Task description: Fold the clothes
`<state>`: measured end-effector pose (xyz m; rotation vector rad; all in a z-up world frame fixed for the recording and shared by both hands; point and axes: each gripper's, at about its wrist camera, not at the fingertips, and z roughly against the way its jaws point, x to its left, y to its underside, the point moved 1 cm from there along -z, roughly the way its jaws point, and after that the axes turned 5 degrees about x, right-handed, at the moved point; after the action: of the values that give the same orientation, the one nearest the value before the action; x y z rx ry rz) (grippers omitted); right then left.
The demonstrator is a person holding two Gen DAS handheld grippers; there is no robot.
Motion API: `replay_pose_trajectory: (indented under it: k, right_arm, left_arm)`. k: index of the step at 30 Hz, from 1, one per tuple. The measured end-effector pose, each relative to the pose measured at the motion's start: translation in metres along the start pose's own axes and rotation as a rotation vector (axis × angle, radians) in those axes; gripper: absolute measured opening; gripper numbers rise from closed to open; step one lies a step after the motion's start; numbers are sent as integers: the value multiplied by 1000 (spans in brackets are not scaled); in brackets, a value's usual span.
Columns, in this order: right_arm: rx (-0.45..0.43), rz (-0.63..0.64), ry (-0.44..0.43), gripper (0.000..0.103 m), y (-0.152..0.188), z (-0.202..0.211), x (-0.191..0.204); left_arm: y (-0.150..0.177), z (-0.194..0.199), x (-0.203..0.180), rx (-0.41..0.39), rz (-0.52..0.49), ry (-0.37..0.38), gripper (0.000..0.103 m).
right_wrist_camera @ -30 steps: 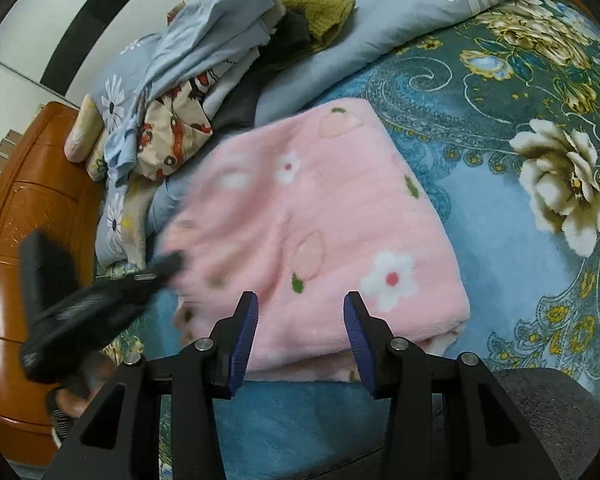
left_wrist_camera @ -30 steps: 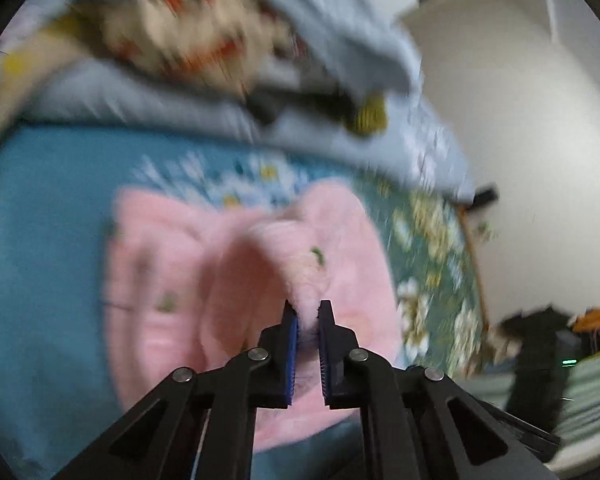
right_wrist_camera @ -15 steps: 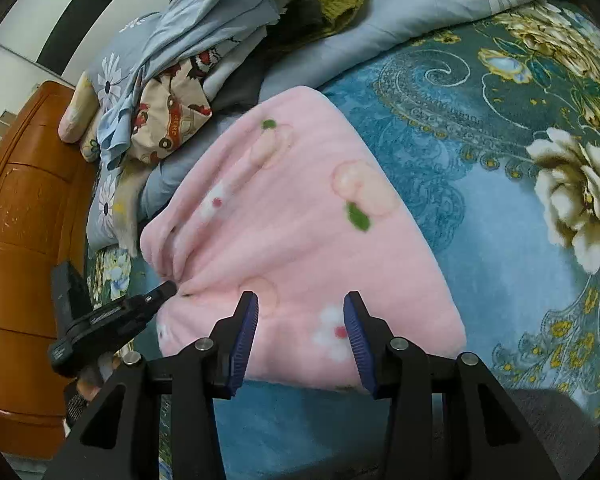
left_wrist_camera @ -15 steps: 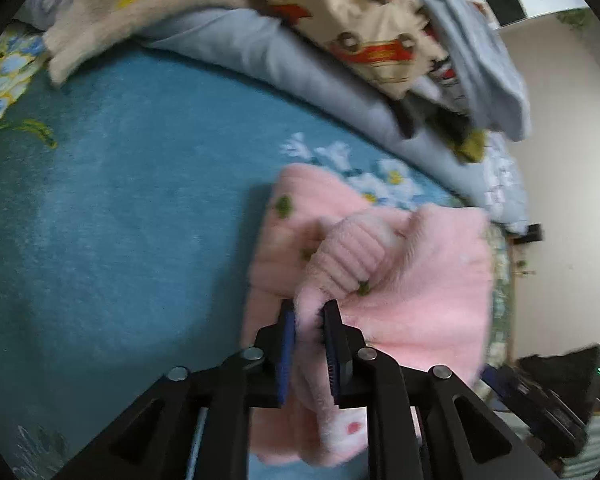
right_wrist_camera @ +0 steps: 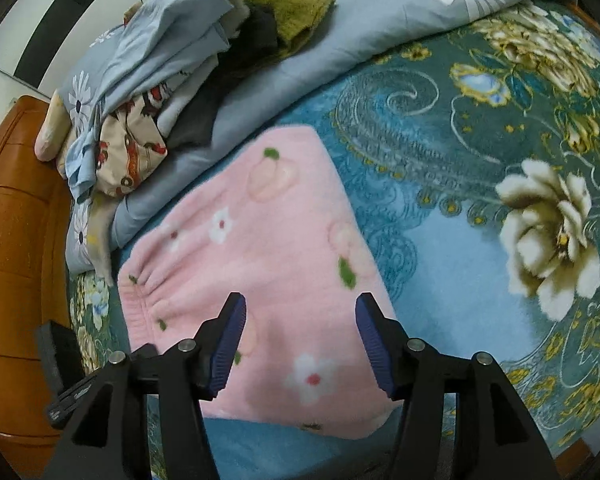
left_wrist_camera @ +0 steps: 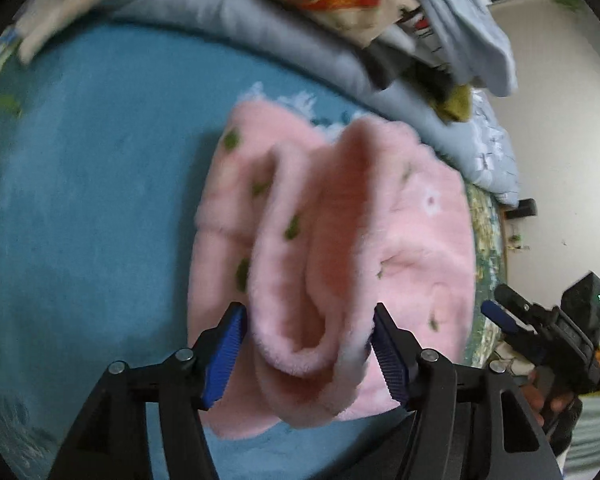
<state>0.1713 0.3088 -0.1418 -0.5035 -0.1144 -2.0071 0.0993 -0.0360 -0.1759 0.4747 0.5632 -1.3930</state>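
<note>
Both tongs gape wide, gripping nothing; the left tongs (left_wrist_camera: 306,344) straddle the pink garment (right_wrist_camera: 268,264), whose plush fold could spring open once unpinned

Pink garment (right_wrist_camera: 284,264): we see soft, fluffy fleece cloth.
Bed cover (right_wrist_camera: 460,248): we see plush, matt cloth.
Headboard (right_wrist_camera: 8,216): we see glossy wood.
Gripper pads (right_wrist_camera: 228,344): we see blue ribbed rubber.

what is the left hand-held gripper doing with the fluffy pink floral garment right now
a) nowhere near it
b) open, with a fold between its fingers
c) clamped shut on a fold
b: the left hand-held gripper has its jaws spread wide, with a thick fold of the fluffy pink floral garment lying loose between the blue pads.
</note>
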Motion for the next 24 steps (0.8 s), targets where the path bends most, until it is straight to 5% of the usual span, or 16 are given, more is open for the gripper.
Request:
replay_pose_trajectory:
  k: [4, 6, 9, 12, 15, 20, 23, 24]
  right_arm:
    - [36, -9, 9, 58, 8, -13, -4]
    - [45, -24, 10, 59, 9, -19, -6]
    - [41, -13, 10, 59, 8, -19, -3]
    - [36, -4, 3, 58, 8, -16, -2]
    - [29, -1, -4, 58, 8, -11, -2]
    - [58, 13, 6, 58, 2, -22, -1]
    - [108, 23, 11, 58, -4, -36, -3]
    - [126, 29, 10, 59, -5, -40, -3]
  left_arm:
    - [1, -3, -15, 2, -74, -28, 66]
    - [-1, -10, -10, 14, -35, -24, 64]
    - [2, -5, 1, -23, 25, 4, 28]
    - [9, 20, -2, -69, 17, 81, 21]
    - [15, 51, -9, -129, -41, 108, 21]
    - [15, 23, 32, -50, 28, -58, 27]
    - [18, 21, 46, -35, 94, -10, 46]
    - [18, 22, 47, -36, 99, -24, 64]
